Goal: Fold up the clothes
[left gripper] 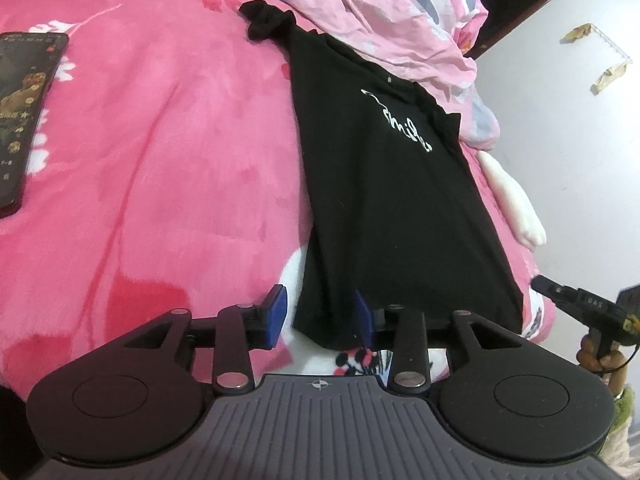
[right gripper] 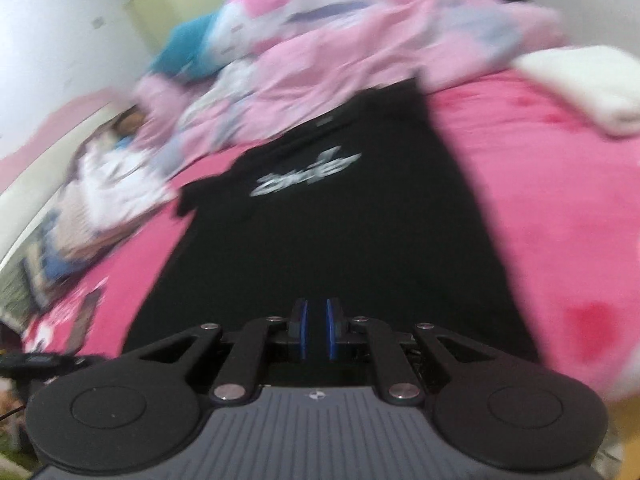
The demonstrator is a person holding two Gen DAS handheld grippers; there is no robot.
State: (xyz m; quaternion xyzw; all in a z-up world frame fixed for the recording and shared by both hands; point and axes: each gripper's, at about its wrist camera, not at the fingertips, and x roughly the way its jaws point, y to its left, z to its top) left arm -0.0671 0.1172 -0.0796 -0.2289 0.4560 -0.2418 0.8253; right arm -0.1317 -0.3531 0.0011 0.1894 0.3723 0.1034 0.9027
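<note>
The left gripper (left gripper: 320,316) has its fingers parted to a moderate gap, and the blue pads (left gripper: 278,312) press on nothing. The near hem corner of the black T-shirt (left gripper: 384,200) lies in the gap, closer to the right-hand pad, which seems to sit at the cloth's edge; whether it actually touches cannot be told. The left-hand pad stands clear of the shirt, over the pink floral bedsheet (left gripper: 160,140).

The right gripper (right gripper: 316,334) shows its fingers drawn close, only a narrow slit between the blue pads (right gripper: 303,332). No cloth is visible in that slit. This view is smeared with blur, so finer contact with the fabric below cannot be judged. The black T-shirt (right gripper: 340,240) spreads directly under and ahead of these fingers.

The shirt is folded lengthwise into a long, narrow strip. Its long axis runs away from the left fingers, leaning a little to the right, with the hem at the fingertips and the collar end far ahead. White script lettering (left gripper: 398,126) sits on the upper part, facing up. One bunched sleeve (left gripper: 266,22) trails off the far end, up and left of the fingers. A crumpled pink quilt (left gripper: 380,12) lies beyond the shirt's far end, touching its right edge. A phone (left gripper: 28,112) rests well to the left of the left fingers, apart from the shirt.
</note>
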